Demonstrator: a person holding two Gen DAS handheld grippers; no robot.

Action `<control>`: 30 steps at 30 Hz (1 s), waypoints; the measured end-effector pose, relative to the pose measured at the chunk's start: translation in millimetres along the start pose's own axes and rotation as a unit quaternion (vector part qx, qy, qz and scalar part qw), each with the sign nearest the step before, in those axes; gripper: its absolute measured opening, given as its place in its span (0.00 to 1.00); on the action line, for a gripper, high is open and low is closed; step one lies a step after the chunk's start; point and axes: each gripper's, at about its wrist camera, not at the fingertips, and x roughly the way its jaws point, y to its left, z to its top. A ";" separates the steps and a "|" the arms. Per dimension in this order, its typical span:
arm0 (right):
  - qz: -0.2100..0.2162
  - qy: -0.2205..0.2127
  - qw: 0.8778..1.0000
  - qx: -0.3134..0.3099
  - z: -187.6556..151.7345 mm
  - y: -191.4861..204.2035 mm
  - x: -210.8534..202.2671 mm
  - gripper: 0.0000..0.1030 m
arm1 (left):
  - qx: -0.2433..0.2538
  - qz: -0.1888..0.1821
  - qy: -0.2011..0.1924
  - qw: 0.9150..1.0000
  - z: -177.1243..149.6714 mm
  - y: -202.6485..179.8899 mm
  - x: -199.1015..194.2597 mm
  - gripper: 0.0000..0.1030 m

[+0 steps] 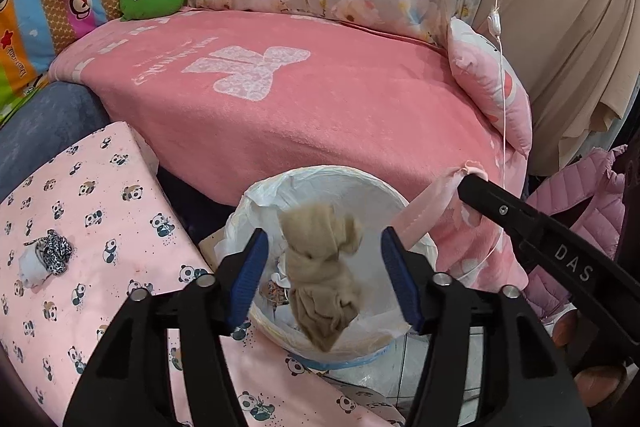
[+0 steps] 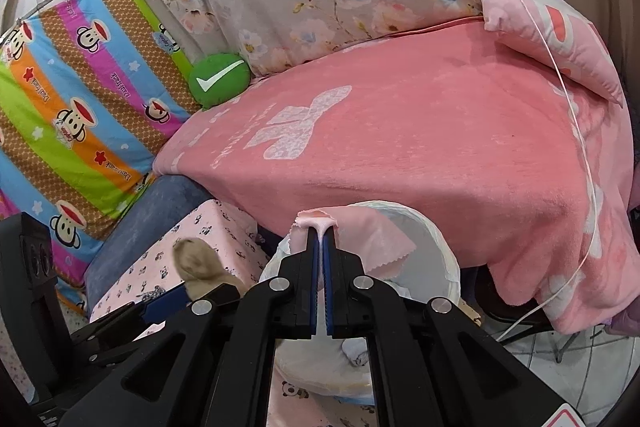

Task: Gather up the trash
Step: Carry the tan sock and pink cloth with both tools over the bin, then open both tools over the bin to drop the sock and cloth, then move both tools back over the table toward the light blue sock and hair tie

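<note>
Since the left wrist view looked down along the left claw [image 1: 322,279]: its blue pads stood spread wide, over the mouth of the round white-lined waste bin [image 1: 256,203].
Beige cloth: the knotted beige stocking-like cloth [image 1: 320,275] sat between the spread pads, touching neither as far as could be seen, above the bin's opening; I judged it was being let go there so it would drop in.
Other trash: a small leopard-print and white bundle [image 1: 44,259] lay on the panda-print pink bed cover [image 1: 112,187], well apart from the bin.
Right wrist view: the right claw [image 2: 321,239] was pressed together on a thin pink cloth scrap [image 2: 360,231], pinching its top edge.
Why held so: the scrap hung by the bin's rim [image 2: 440,239], likely waiting its turn.
Pose: both claws pointed forward and downward, side by side, toward the bin before the pink blanket [image 2: 420,155].
</note>
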 end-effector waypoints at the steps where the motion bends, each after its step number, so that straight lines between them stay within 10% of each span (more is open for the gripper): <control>1: -0.001 0.001 1.000 -0.001 1.1 -0.6 2.2 0.03 | -0.002 0.006 -0.007 1.000 1.1 1.1 -1.7 0.71; 30: 0.021 0.026 0.998 -0.046 -16.9 51.7 21.8 0.30 | -0.086 0.067 -0.031 0.994 -12.7 66.7 -33.9 0.80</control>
